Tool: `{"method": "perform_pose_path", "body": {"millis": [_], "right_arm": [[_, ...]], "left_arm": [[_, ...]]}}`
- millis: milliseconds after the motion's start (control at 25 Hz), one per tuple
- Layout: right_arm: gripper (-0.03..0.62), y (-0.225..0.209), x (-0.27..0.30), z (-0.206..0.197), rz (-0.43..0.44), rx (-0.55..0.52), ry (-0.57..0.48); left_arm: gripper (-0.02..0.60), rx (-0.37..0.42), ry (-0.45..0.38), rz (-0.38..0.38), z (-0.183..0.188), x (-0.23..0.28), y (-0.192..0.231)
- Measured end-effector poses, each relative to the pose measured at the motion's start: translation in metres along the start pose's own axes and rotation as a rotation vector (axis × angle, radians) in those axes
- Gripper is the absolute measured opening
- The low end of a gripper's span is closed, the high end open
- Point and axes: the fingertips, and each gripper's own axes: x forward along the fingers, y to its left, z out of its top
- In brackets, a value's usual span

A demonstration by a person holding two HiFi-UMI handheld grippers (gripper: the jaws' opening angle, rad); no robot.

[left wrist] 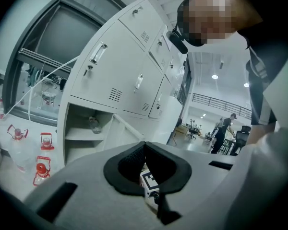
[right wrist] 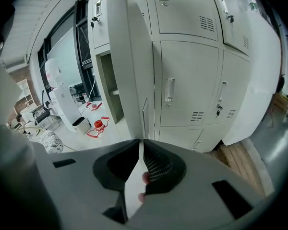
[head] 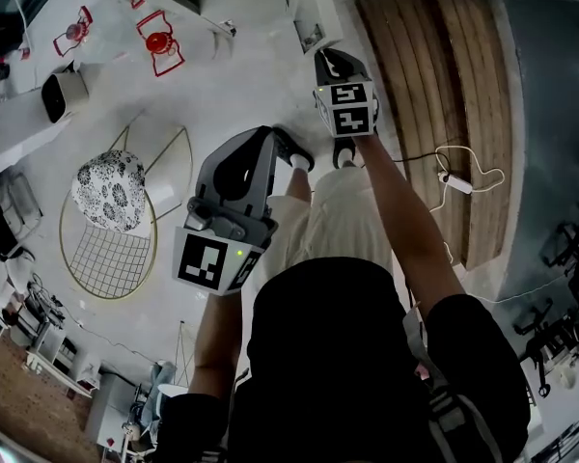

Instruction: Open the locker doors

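Observation:
A bank of white lockers [right wrist: 187, 85] stands in front of me. One tall locker door [right wrist: 129, 71] is swung out edge-on, and beside it the open compartment [right wrist: 108, 85] shows. My right gripper [right wrist: 143, 150] is shut on the lower edge of that door, with the white panel pinched between its pads. In the head view the right gripper [head: 340, 61] reaches forward to the lockers. My left gripper [left wrist: 144, 145] hangs back near my body, its jaws together on nothing. The left gripper view shows a low open compartment [left wrist: 86, 128] with a bottle [left wrist: 93, 124] on its shelf.
Red lantern-like objects [head: 157, 43] sit on the floor left of the lockers, next to a white bin [head: 66, 93]. A wire chair with a patterned cushion [head: 111, 191] is at my left. A wooden pallet [head: 444, 95] with a cable and power strip [head: 458, 183] lies at the right.

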Motion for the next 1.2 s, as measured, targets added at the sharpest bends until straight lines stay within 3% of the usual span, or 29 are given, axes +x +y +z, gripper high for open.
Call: {"method": "perform_pose_path", "body": {"millis": [400,840,1200], "right_arm": [[0.034,-0.053,-0.01,-0.002,-0.008,-0.005,0.013],[0.011,-0.071,-0.012,0.004,0.029,-0.068,0.017],[0.006,-0.076,-0.051,0.02,0.093,-0.117,-0.03]], "left_arm": [[0.018,0.007,-0.015,0.015,0.005,0.025,-0.036],[0.018,-0.006,-0.041,0.109,0.0,0.024,-0.058],[0.018,-0.006,-0.091,0.176,0.004,0.017,-0.093]]}}
